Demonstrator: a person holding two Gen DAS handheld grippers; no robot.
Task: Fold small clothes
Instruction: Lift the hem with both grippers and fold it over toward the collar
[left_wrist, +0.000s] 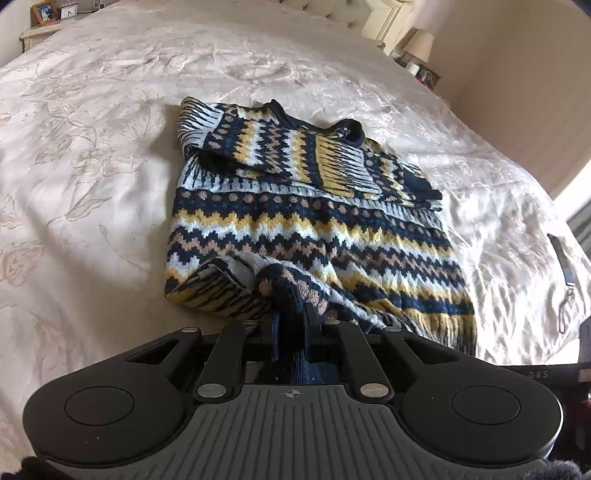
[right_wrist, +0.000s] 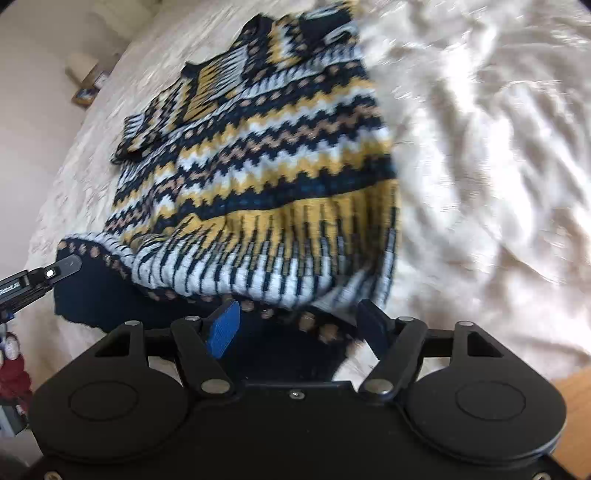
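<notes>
The left gripper (left_wrist: 290, 325) has its two fingers drawn close together, pinching a bunched fold of the sweater's (left_wrist: 314, 229) near hem between them; dark navy knit fills the narrow gap and trails back toward the gripper body. The right gripper (right_wrist: 299, 319) stands with its fingers wide apart, the blue pad (right_wrist: 223, 328) of one finger plainly visible, and the raised hem of the sweater (right_wrist: 266, 177) hangs just above and between them without being clamped; this view is blurred, so whether the cloth touches either finger cannot be told. At the left edge of the right wrist view, the tip of the left gripper (right_wrist: 55, 271) shows at the lifted corner of the knit. The sweater, patterned in navy, yellow, white and tan zigzags and dots, lies on a cream bedspread (left_wrist: 92, 166) with a faint floral design, its sleeves folded in across the chest and its collar at the far end. The near hem is lifted off the bedding, while the rest lies flat. Beyond the bed, a lamp (left_wrist: 419, 46) stands on the far right, and a framed picture (left_wrist: 42, 13) and small clock (left_wrist: 68, 11) sit on a bedside table at the far left.
</notes>
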